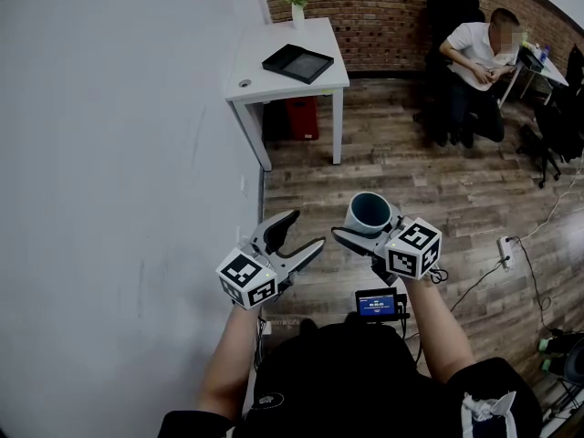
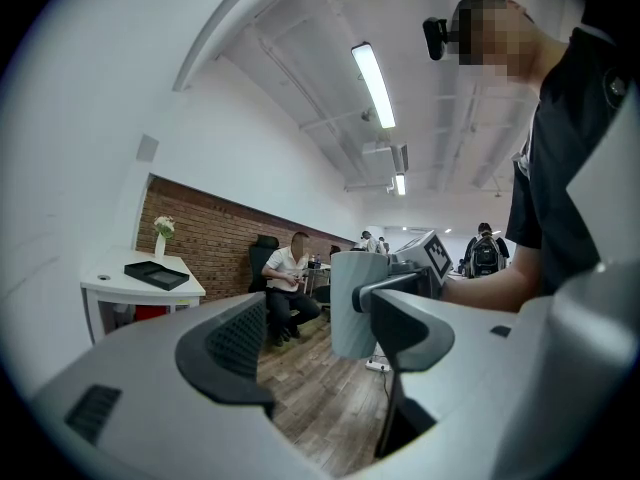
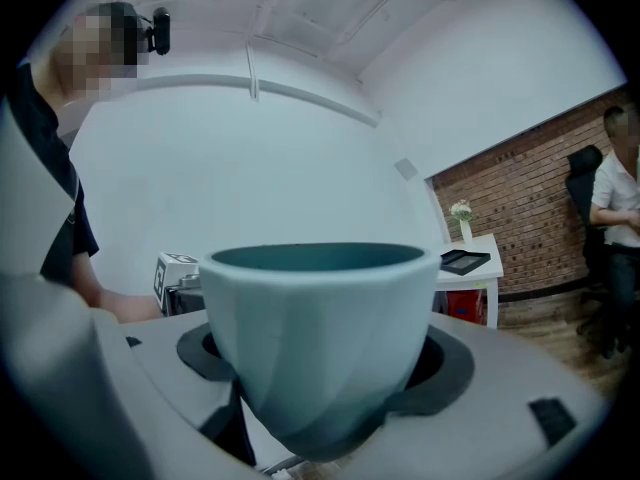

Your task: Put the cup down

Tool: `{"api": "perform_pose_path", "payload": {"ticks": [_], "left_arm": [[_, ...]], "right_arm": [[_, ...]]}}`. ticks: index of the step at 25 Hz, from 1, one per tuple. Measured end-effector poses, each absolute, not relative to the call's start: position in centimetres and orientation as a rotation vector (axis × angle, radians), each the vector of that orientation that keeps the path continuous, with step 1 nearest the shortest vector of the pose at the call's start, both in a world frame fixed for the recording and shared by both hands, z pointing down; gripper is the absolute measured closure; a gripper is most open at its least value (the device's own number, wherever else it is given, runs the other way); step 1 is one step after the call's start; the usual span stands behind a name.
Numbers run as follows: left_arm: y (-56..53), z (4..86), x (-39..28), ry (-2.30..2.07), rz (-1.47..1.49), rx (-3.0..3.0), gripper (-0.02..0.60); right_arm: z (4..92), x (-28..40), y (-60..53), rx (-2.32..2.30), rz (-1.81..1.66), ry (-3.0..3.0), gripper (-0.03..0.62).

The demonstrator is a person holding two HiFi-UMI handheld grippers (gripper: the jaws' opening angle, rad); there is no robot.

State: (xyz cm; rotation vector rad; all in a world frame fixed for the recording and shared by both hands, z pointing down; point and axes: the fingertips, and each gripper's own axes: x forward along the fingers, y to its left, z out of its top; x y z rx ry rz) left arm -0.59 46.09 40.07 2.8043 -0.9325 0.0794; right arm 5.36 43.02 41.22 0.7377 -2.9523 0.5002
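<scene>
I'm standing over a wide wooden floor (image 1: 411,181), and there is no surface under my claws right now. The white table (image 1: 274,85) is sitting well ahead against the wall, carrying a black tray (image 1: 297,63) and a small vase of flowers (image 1: 296,5).

My right gripper (image 1: 365,228) is clamping the teal cup (image 1: 370,213) low on its body, both jaws pressing its sides, the cup riding upright and looking empty. My left gripper (image 1: 306,229) is hanging just beside it with its jaws spread wide around nothing.

I'm judging this as the carry stage, with the set-down not yet begun. Next I'm needing a landing spot, most likely that table. The cup should go down level until its base rests, and only then should the jaws part.
</scene>
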Motion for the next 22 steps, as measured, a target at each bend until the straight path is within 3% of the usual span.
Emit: {"api": "perform_pose_path", "payload": {"ticks": [22], "left_arm": [[41.0, 42.0, 6.2, -0.956, 0.127, 2.766, 0.247]], "right_arm": [[44.1, 14.8, 37.8, 0.821, 0.614, -2.950, 0.195]]}}
